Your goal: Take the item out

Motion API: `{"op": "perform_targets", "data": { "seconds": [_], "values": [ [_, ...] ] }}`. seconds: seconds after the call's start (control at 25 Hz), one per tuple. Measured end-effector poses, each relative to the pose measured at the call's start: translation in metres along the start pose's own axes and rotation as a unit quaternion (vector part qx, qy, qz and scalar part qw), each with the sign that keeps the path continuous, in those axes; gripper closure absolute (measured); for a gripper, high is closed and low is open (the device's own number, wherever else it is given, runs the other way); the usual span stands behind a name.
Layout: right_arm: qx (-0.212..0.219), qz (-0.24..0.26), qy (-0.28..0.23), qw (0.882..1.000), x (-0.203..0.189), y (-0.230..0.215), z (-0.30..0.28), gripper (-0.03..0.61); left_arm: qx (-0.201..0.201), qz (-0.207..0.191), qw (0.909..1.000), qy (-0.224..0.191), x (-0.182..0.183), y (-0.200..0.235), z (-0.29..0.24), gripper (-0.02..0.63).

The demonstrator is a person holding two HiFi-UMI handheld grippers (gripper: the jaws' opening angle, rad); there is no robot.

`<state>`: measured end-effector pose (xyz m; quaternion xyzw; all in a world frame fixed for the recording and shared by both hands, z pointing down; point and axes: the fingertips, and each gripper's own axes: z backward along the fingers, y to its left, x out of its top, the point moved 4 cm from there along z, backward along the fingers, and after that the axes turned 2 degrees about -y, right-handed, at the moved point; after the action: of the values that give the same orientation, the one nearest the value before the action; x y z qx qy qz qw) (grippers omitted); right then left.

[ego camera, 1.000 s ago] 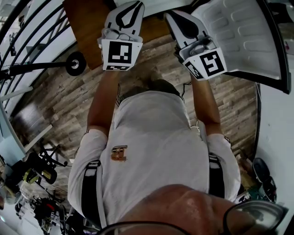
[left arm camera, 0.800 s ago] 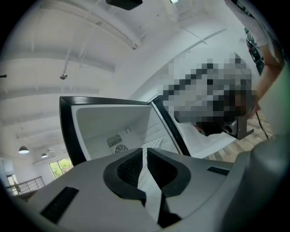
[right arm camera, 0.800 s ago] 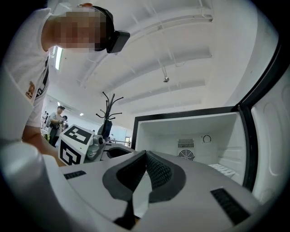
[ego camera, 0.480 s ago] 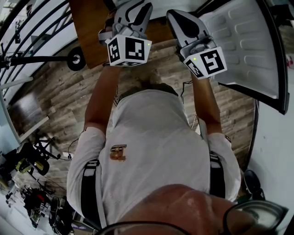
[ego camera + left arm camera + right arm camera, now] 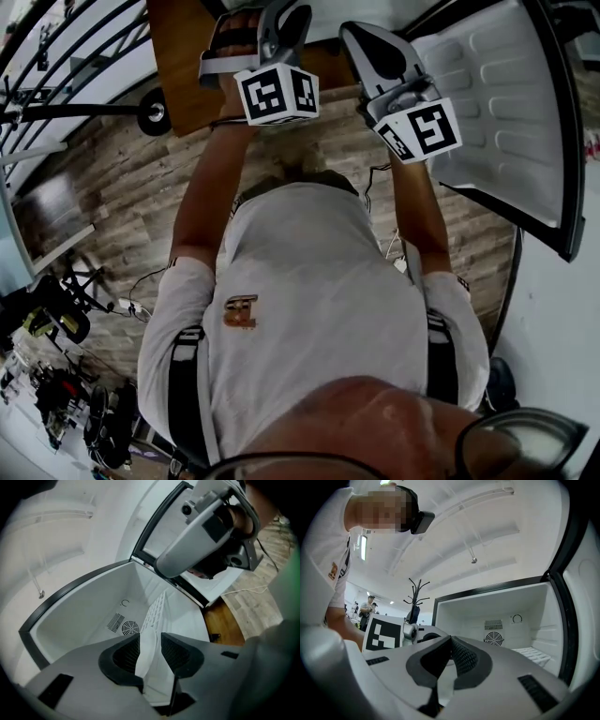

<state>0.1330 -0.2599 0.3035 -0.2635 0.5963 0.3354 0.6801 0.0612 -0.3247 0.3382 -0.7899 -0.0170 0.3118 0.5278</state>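
An open white fridge compartment [image 5: 89, 616] faces both grippers; it has a round fan vent [image 5: 130, 628] on its back wall and a wire shelf [image 5: 157, 609]. I see no item inside it. My left gripper [image 5: 151, 644] is rolled to one side and its jaws have just been opening; only the fridge interior shows between them. My right gripper [image 5: 450, 641] points into the same compartment [image 5: 506, 616] with its pads touching at the tips and nothing held. In the head view the left gripper [image 5: 272, 19] and right gripper [image 5: 361, 37] are raised side by side.
The fridge door [image 5: 506, 94] stands swung open at the right. A brown wooden top [image 5: 183, 66] lies under the left gripper. A wheeled stand [image 5: 150, 111] sits on the plank floor at the left. A white cable [image 5: 243, 590] lies on the floor. A coat stand [image 5: 415, 597] and people are behind.
The left gripper has rolled, so its marker cube now shows two faces, and it has shifted right and forward. The right gripper has moved a little forward.
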Motion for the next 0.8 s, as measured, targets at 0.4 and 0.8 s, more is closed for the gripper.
{"op": "perform_targets", "data": {
  "seconds": [0.4,0.8],
  "values": [
    [0.013,-0.013,-0.004,1.0,-0.002,-0.015,0.012,0.546,0.004,-0.089,0.9908,0.102,-0.004,-0.005,-0.03,0.442],
    [0.019,-0.016,-0.007,1.0,-0.008,-0.026,0.018,0.546,-0.015,-0.112,0.9789,0.17,-0.018,-0.012,-0.055,0.436]
  ]
}}
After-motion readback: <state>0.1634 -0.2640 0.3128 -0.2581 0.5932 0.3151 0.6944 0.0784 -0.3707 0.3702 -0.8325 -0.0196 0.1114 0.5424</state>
